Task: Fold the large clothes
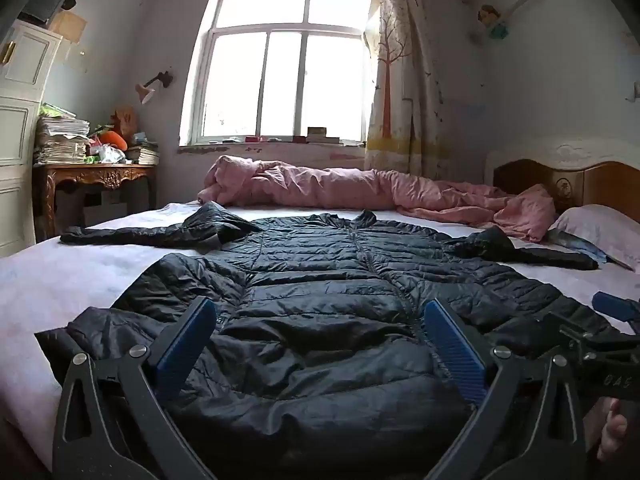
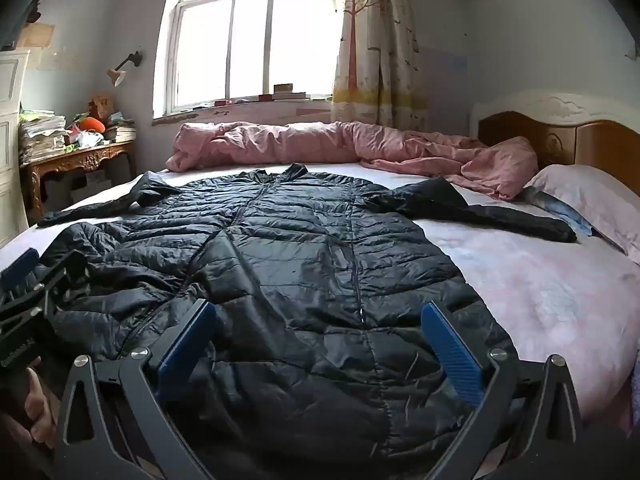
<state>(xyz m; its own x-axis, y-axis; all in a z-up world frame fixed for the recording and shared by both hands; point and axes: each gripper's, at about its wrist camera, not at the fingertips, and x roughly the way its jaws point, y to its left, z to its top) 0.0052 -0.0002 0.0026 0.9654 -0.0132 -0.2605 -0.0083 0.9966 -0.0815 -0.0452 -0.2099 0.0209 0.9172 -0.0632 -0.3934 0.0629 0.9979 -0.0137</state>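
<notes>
A long black quilted puffer coat (image 1: 320,280) lies spread flat on the bed (image 1: 60,276), hem towards me, both sleeves stretched out sideways. It also shows in the right wrist view (image 2: 300,260). My left gripper (image 1: 320,312) is open, its blue-padded fingers wide apart just above the coat's hem, empty. My right gripper (image 2: 318,316) is open in the same way over the hem's right part, empty. Each gripper shows at the edge of the other's view: the right one (image 1: 616,312), the left one (image 2: 20,264).
A rumpled pink quilt (image 1: 360,192) lies along the far side of the bed under the window. A pillow (image 1: 600,228) and wooden headboard (image 1: 568,184) are at the right. A carved wooden table (image 1: 92,180) piled with papers stands at the left beside a white cabinet (image 1: 16,120).
</notes>
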